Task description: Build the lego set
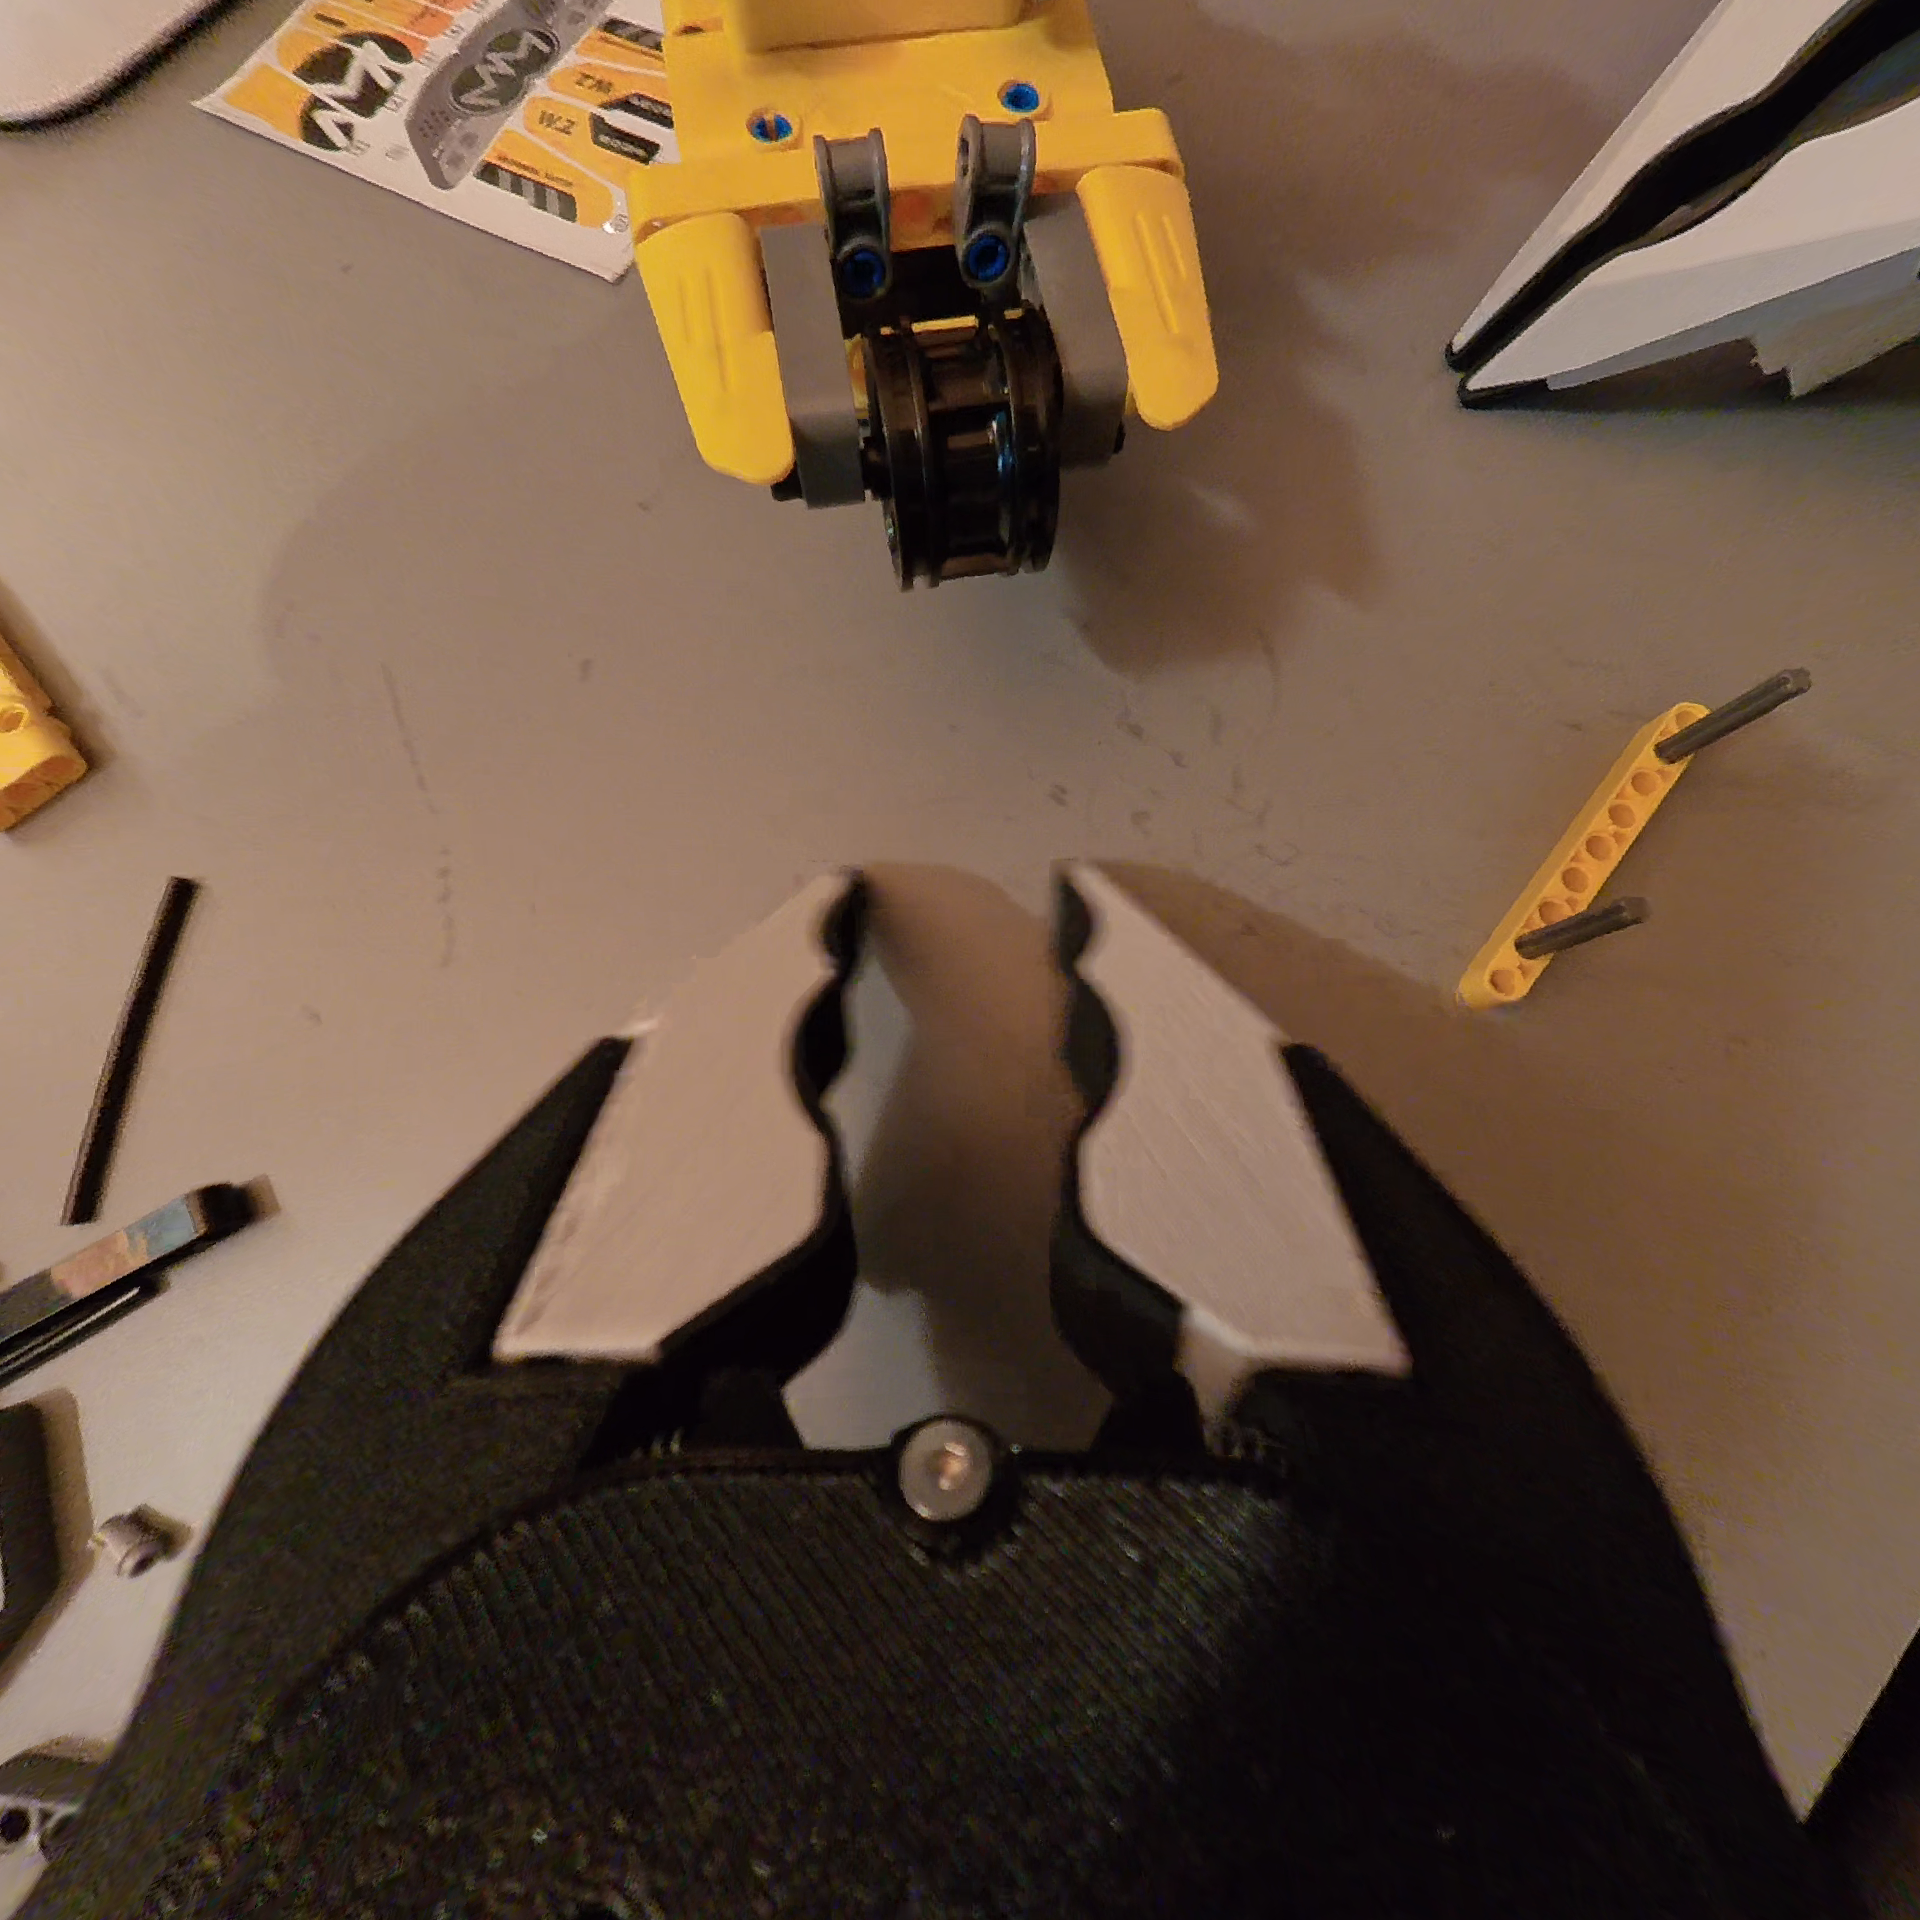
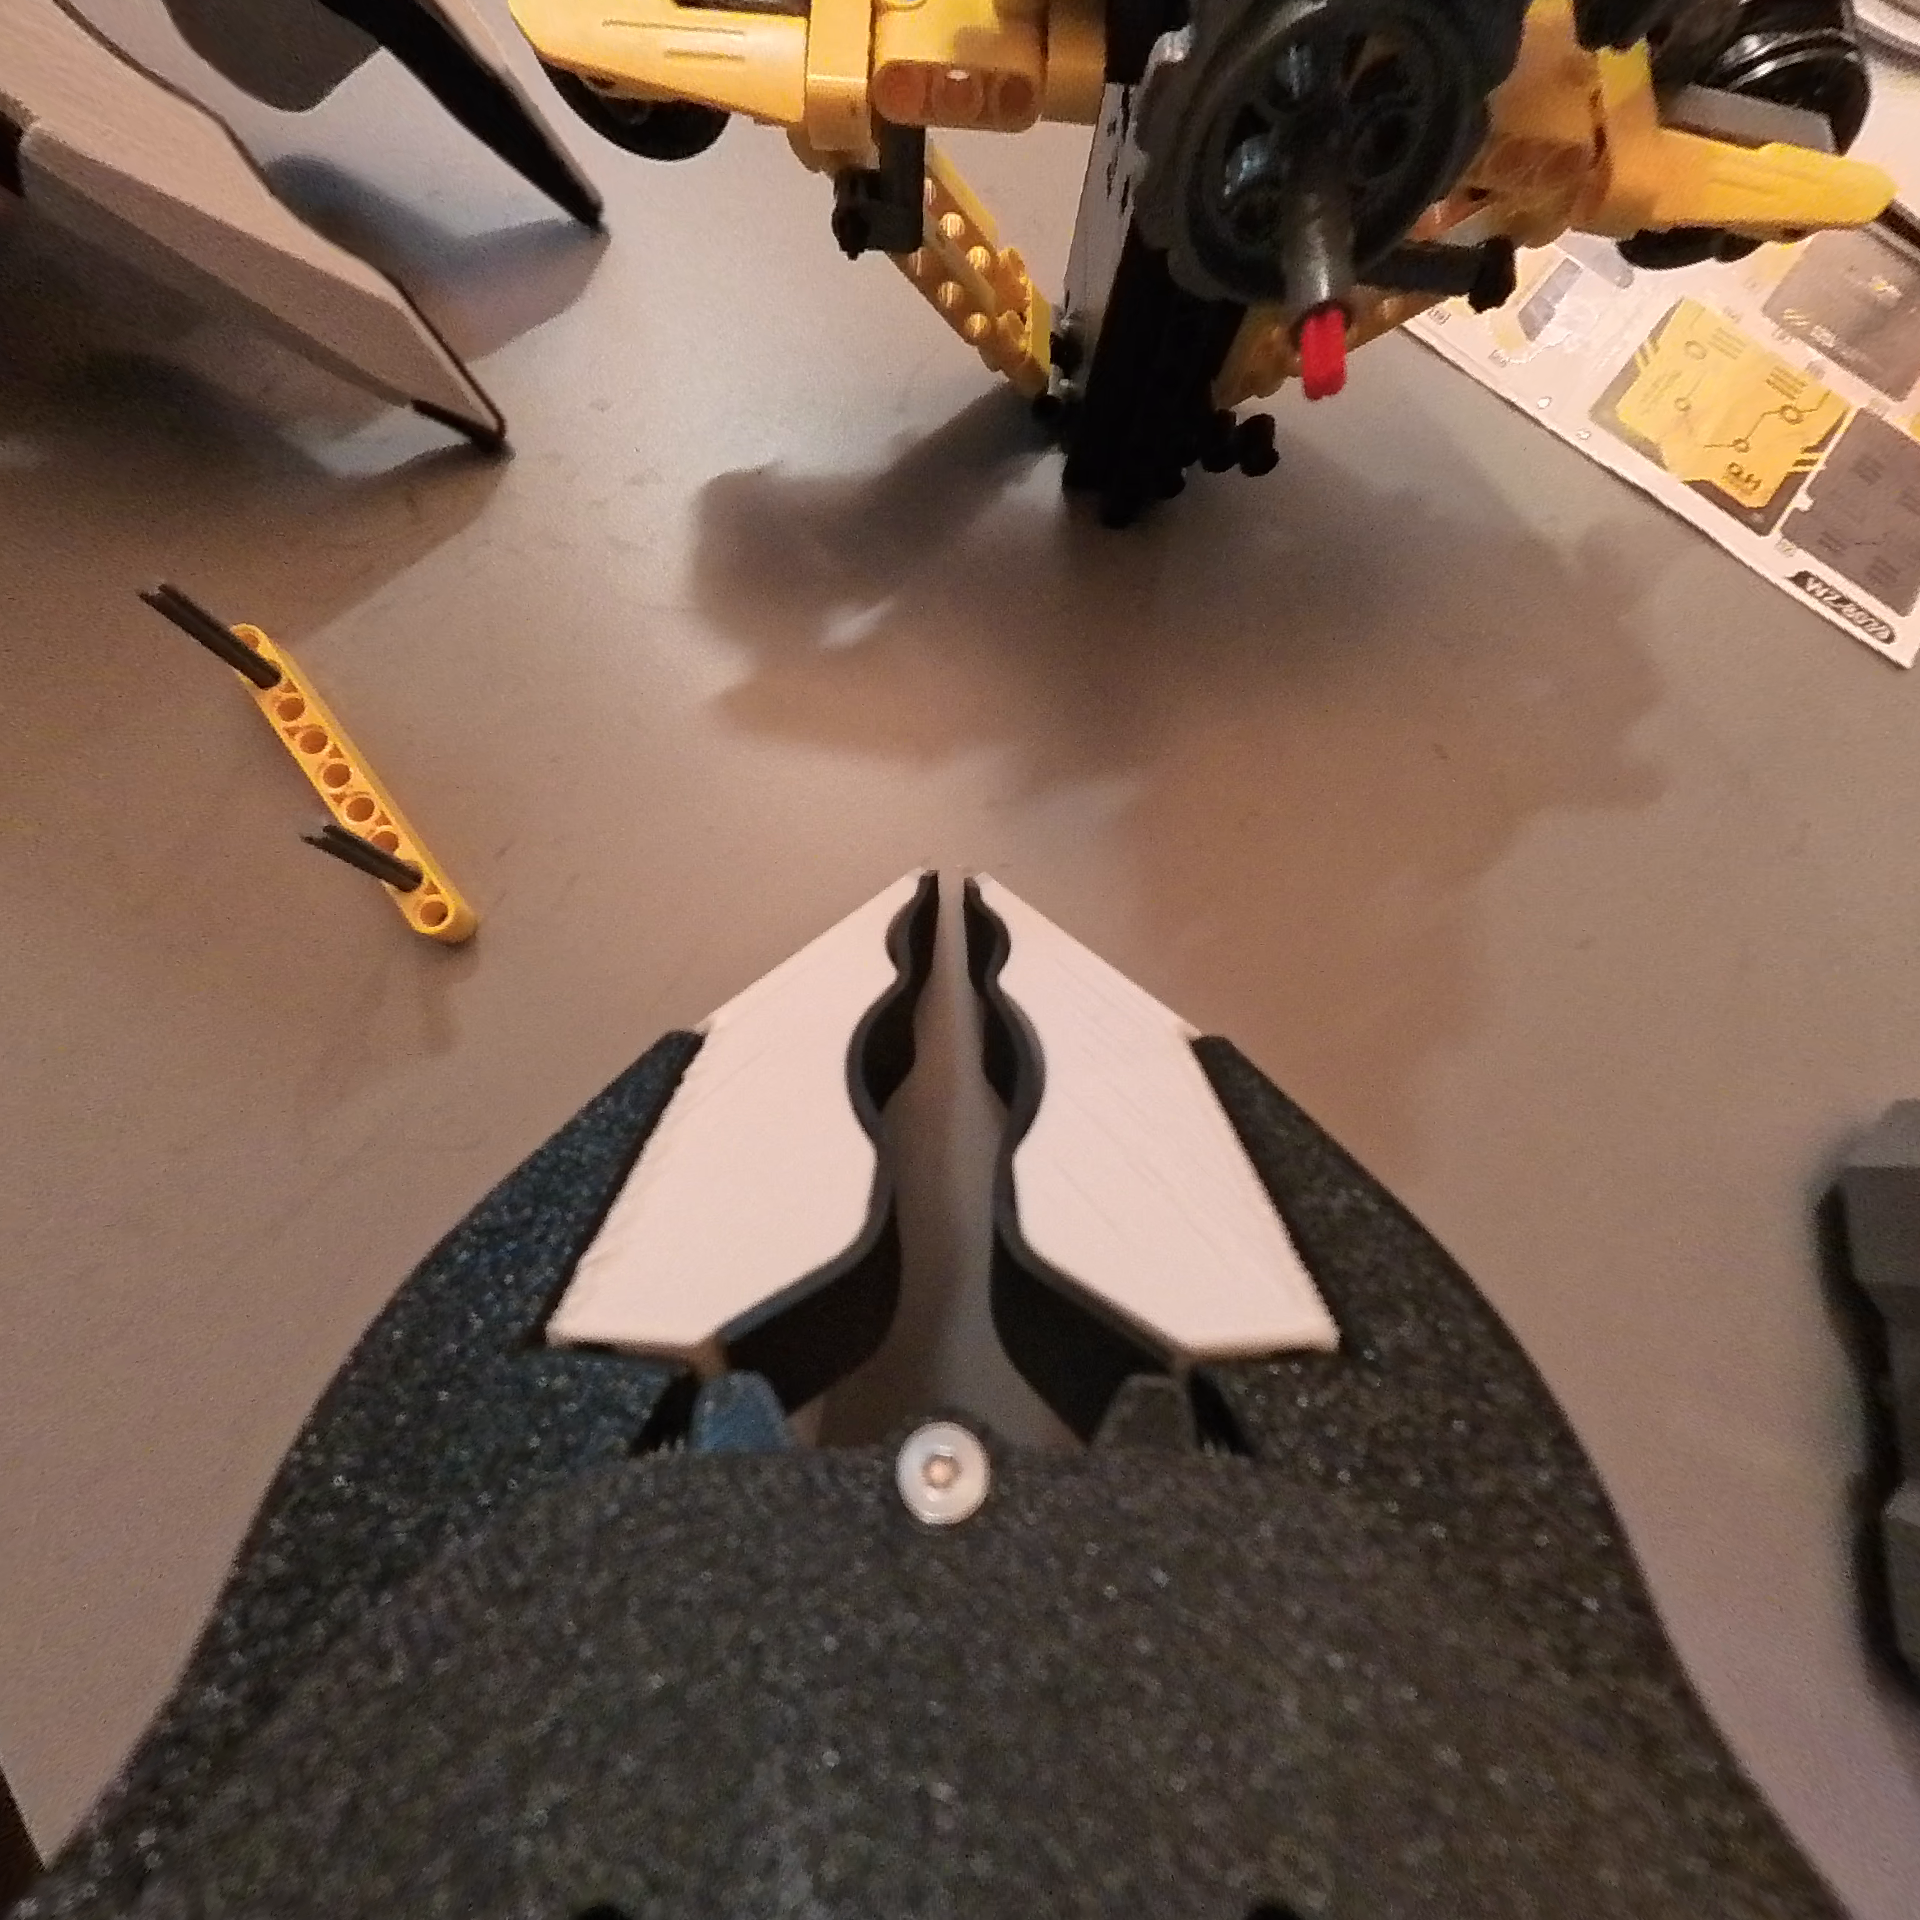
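Left hand-held gripper point(image 1: 956, 883): held above the grey table point(image 1: 520, 644), jaws parted with a clear gap between the tips, nothing held.
Right hand-held gripper point(image 2: 948, 881): jaws drawn almost together, only a thin slit seen at the tips, nothing between them.
Yellow toy-brick vehicle point(image 1: 914, 208): seen far from the left hand-held gripper, straight ahead, its black wheel point(image 1: 966, 457) turned toward the camera; apart from both hand-held grippers.
Same vehicle, right wrist view point(image 2: 1299, 187): shown far and slightly right, with a grey wheel hub and a small red pin point(image 2: 1322, 358) at its near side.
Yellow perforated beam point(image 1: 1579, 862): laid on the table to the right of the left hand-held gripper, two dark axles pushed through it; found to the left in the right wrist view point(image 2: 353, 790).
Sticker sheet point(image 1: 436, 114): laid flat at the far left, beside the vehicle.
Black rod point(image 1: 130, 1049): laid on the table at the left.
Printed booklet point(image 2: 1714, 416): spread at the far right in the right wrist view.
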`<state>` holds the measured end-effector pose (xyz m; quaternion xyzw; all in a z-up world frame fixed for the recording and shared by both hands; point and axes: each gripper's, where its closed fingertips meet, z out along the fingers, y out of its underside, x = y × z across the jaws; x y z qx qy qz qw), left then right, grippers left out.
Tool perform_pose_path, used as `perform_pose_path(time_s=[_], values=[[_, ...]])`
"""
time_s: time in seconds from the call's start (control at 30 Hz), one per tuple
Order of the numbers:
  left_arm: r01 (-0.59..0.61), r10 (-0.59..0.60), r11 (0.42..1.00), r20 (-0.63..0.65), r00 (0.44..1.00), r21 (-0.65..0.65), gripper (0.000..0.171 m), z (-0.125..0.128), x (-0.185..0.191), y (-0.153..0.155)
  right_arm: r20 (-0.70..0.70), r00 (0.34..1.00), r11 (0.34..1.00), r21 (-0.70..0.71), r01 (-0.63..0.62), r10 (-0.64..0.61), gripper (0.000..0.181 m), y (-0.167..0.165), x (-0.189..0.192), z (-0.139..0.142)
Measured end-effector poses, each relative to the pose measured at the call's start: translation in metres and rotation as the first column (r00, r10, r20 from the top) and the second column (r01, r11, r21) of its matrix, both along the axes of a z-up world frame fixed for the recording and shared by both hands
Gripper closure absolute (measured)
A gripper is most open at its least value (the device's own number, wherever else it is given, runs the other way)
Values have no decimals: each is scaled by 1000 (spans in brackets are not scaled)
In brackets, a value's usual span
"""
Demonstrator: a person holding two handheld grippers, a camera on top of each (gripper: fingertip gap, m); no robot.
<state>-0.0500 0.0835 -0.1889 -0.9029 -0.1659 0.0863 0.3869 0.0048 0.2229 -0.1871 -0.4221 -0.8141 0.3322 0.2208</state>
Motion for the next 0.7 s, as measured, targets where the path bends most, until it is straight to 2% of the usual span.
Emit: perform_pose_path(time_s=[0.03,0.1,0.17,0.23,0.3,0.37,0.43,0.5,0.57,0.7], values=[[-4,4,1000,-15,1000,17,160,4,0,-2,0,1000,1000,-1,0,0,177,0,0,0],[-70,76,995,-71,995,75,168,18,-13,-13,2,1000,1000,-4,1,-1,177,0,0,0],[-162,177,978,-110,978,131,171,36,-36,-40,6,1000,1000,-10,1,-1,177,0,0,0],[-304,328,939,-153,932,160,171,52,-70,-85,10,1000,1000,-17,4,-4,177,1,0,0],[-462,491,869,-197,848,176,165,67,-108,-144,15,1000,1000,-25,11,-11,178,2,-1,0],[-568,594,805,-233,770,174,165,74,-142,-201,21,1000,999,-34,17,-17,180,2,-2,0],[-632,654,757,-207,728,167,165,71,-171,-246,25,999,999,-42,21,-20,181,3,-2,0],[-659,672,740,-122,730,136,165,57,-192,-272,28,999,999,-47,22,-21,181,3,-2,0],[-663,669,743,-66,740,90,166,42,-206,-286,27,999,999,-46,22,-21,181,3,-2,0],[-609,606,793,-119,787,14,171,28,-220,-289,23,1000,999,-39,20,-19,181,3,-2,0]])
